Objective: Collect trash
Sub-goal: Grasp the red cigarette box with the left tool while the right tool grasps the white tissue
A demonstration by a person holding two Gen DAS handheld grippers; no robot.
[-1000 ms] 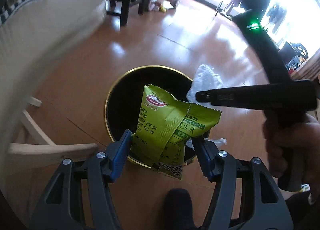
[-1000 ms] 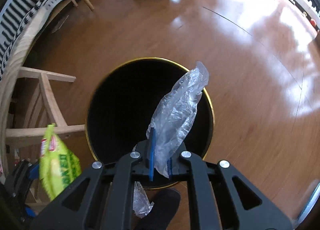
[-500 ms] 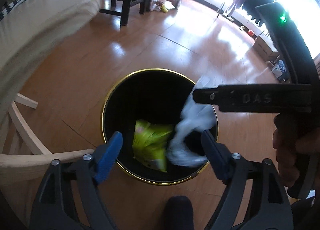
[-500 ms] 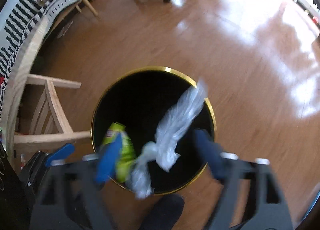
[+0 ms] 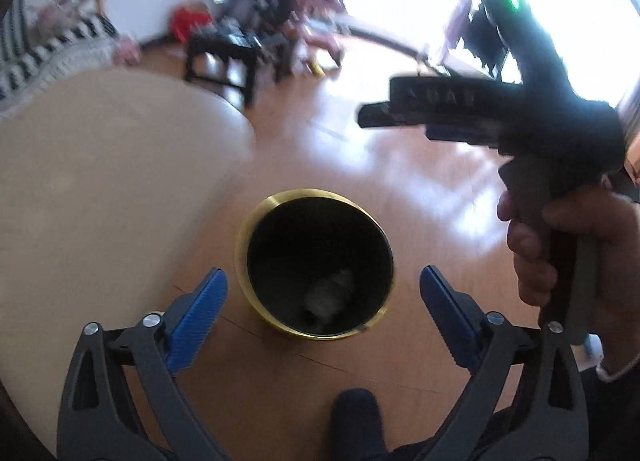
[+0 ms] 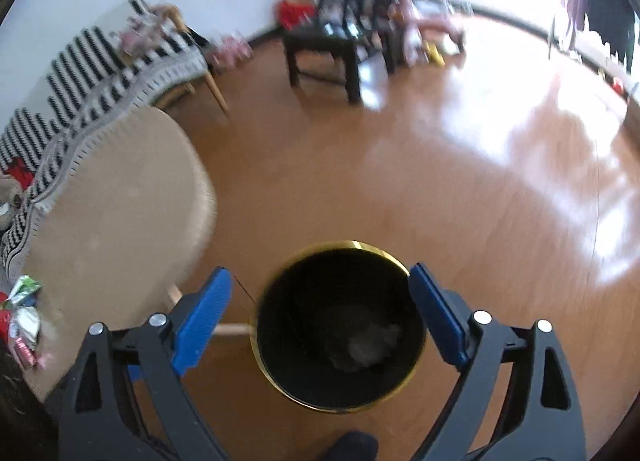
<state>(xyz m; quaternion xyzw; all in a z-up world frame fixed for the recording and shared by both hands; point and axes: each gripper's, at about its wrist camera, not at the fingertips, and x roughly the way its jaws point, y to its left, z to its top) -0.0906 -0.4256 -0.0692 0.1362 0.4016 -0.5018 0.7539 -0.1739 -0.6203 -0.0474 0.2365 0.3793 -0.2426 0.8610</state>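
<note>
While both tools hang over the floor, each is spread wide w/ nothing between the blue pads. Left tool [image 5: 323, 319]: jaws opening, close to full spread, empty; pads [image 5: 196, 323] clear of the bin on either side in the left wrist view. Right tool [image 6: 320, 321]: jaws also opening, wide, empty; its right pad [image 6: 438, 315] overlaps the bin rim in the picture, contact can't be told, looks above it. In the left wrist view the right tool shows from the side at upper right, gripped by a hand [image 5: 568, 257] on its handle, green light on top.

Bin [image 5: 256, 221]: round, black inside, gold rim, stands upright on the wooden floor [image 5: 400, 181], below and ahead of both tools. Trash [image 5: 330, 295] lies at the bin bottom: pale crumpled lump, dim, blurred; kind not readable. Same lump seen from the right wrist [image 6: 372, 343].

Round beige worktop [image 6: 120, 201] stands left of the bin, near, not touching as far as visible. A few wrappers [image 6: 22, 313] lie at its left edge. Dark stool [image 6: 324, 57] far back. Frames motion-blurred.
</note>
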